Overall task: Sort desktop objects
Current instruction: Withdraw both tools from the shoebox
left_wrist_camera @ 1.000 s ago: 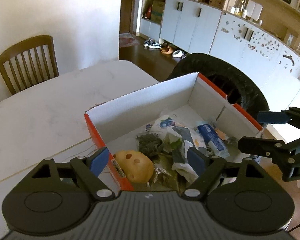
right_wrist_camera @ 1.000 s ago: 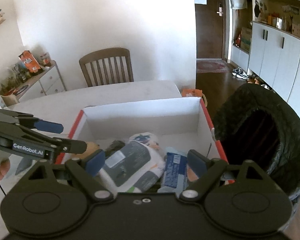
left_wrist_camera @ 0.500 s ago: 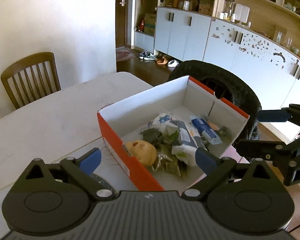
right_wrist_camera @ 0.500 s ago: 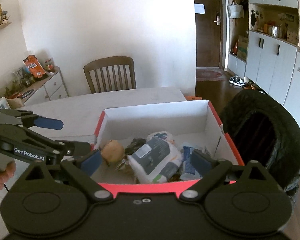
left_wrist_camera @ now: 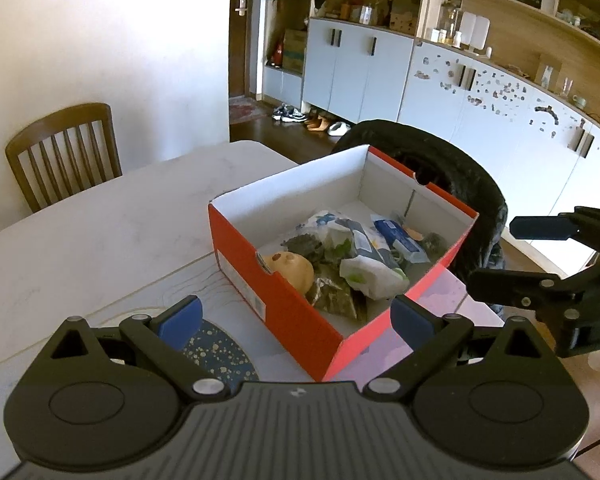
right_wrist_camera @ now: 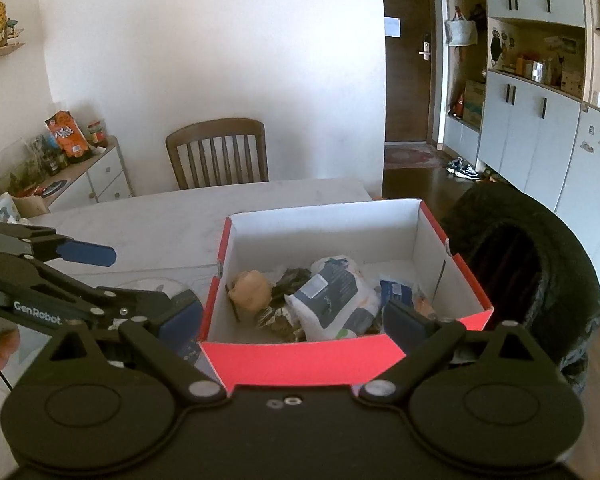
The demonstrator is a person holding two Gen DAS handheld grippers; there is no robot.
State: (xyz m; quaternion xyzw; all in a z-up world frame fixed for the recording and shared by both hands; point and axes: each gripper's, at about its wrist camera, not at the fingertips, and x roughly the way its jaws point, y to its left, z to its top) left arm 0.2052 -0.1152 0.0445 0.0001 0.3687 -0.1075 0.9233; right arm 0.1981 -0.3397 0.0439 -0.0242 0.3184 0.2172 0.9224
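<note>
Left tongs (left_wrist_camera: pixel 296 322): jaws spread wide, holding nothing; the near corner of the box shows between the blue pads without contact. They opened further within the last second, then held.
Right tongs (right_wrist_camera: pixel 294 320): jaws spread wide, holding nothing; the near red wall of the box lies between the pads, untouched. Same recent opening.
Box (left_wrist_camera: pixel 276 292): red outside, white inside, lid off; centre of both views, standing on the counter (left_wrist_camera: pixel 100 232).
Box contents: potato (left_wrist_camera: pixel 294 270) at the near left wall; white-and-blue packet (right_wrist_camera: pixel 332 292) in the middle; blue pouch (left_wrist_camera: pixel 396 236) towards the right wall; dark crumpled pieces between them.
Speckled mat (left_wrist_camera: pixel 216 350): lower left, just beside the box.
Chair (right_wrist_camera: pixel 218 154): beyond the counter's far edge.
</note>
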